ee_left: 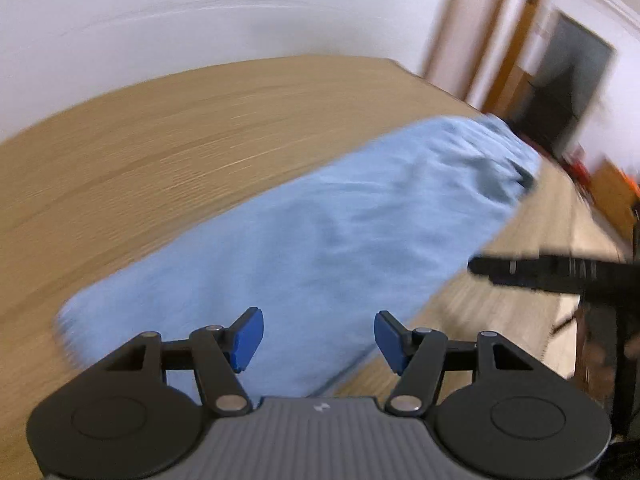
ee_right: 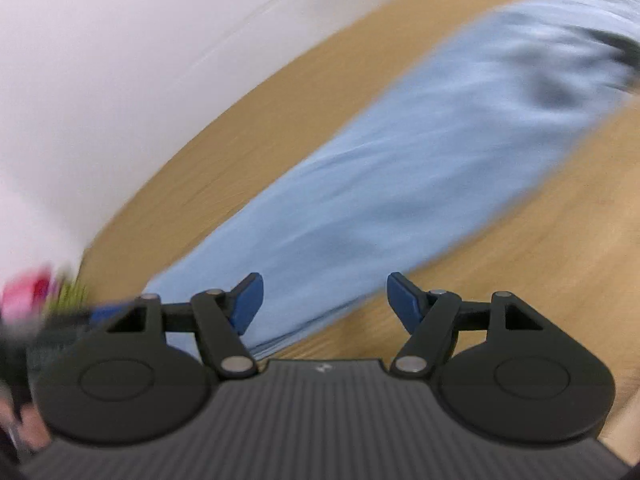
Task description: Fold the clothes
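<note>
garment (ee_left: 320, 216): soft matt light-blue cloth | counter (ee_left: 160, 140): pale wood grain, satin | left gripper (ee_left: 319, 336): matt black plastic, blue fingers (ee_left: 249, 336), metal pins

bare table (ee_left: 168, 148) left of cloth (ee_left: 320, 232)

The left tool (ee_left: 319, 334) has a dark grey ribbed body with a small pale logo near its front edge. On each side of the logo sits a black round housing with a raised disc on top. From the housings go black link arms, joined with silver round pivot pins. Each arm has a triangular cut-out and ends in a blue flat pad (ee_left: 249, 339).

The right tool (ee_right: 324, 303) has the same build: ribbed grey body, pale logo, black round housings, silver pins, triangular cut-outs and blue pads (ee_right: 404, 305).
</note>
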The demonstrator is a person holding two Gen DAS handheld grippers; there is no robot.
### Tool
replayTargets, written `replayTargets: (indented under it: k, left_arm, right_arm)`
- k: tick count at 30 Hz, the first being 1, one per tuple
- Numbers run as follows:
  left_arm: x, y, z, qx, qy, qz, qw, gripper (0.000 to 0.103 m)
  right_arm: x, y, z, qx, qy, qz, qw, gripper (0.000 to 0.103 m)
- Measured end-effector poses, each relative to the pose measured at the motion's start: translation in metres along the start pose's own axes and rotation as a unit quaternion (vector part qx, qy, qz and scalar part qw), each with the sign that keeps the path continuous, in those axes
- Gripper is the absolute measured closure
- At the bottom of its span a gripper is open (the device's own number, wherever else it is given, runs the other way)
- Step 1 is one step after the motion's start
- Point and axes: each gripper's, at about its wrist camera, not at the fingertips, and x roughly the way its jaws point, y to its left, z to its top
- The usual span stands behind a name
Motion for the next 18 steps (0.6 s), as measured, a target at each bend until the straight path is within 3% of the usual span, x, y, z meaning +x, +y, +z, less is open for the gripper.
replayTargets:
  k: [3, 5, 8, 11, 12, 15, 16, 17, 18]
  left_arm:
    - [0.027, -0.052, 0.023, 0.068, -0.005, -0.015, 0.9975, 0.039]
    - [0.047, -0.087, 0.036, 0.108, -0.008, -0.026, 0.9938, 0.039]
    - [0.084, -0.134, 0.053, 0.143, 0.000, -0.038, 0.9890, 0.039]
    - [0.126, -0.179, 0.066, 0.164, 0.010, -0.039, 0.9857, 0.040]
    - [0.138, -0.190, 0.069, 0.172, 0.011, -0.034, 0.9844, 0.040]
    - [0.171, -0.215, 0.076, 0.197, 0.011, -0.001, 0.9803, 0.043]
    - [0.181, -0.220, 0.079, 0.201, 0.013, 0.012, 0.9794, 0.049]
    - [0.189, -0.224, 0.082, 0.203, 0.015, 0.023, 0.9787, 0.067]
    - [0.194, -0.223, 0.086, 0.198, 0.019, 0.031, 0.9794, 0.079]
  right_arm:
    - [-0.027, -0.051, 0.021, 0.045, -0.051, -0.044, 0.997, 0.032]
    - [-0.039, -0.071, 0.034, 0.013, -0.085, -0.096, 0.992, 0.032]
    - [-0.036, -0.106, 0.055, -0.067, -0.093, -0.130, 0.985, 0.032]
    - [-0.032, -0.141, 0.075, -0.146, -0.101, -0.163, 0.971, 0.033]
    - [-0.031, -0.153, 0.082, -0.170, -0.103, -0.172, 0.965, 0.033]
    - [-0.016, -0.172, 0.100, -0.187, -0.086, -0.143, 0.968, 0.033]
    - [-0.011, -0.174, 0.104, -0.195, -0.080, -0.134, 0.968, 0.033]
    - [-0.007, -0.176, 0.107, -0.203, -0.073, -0.125, 0.968, 0.033]
    - [-0.003, -0.178, 0.111, -0.211, -0.067, -0.116, 0.968, 0.033]
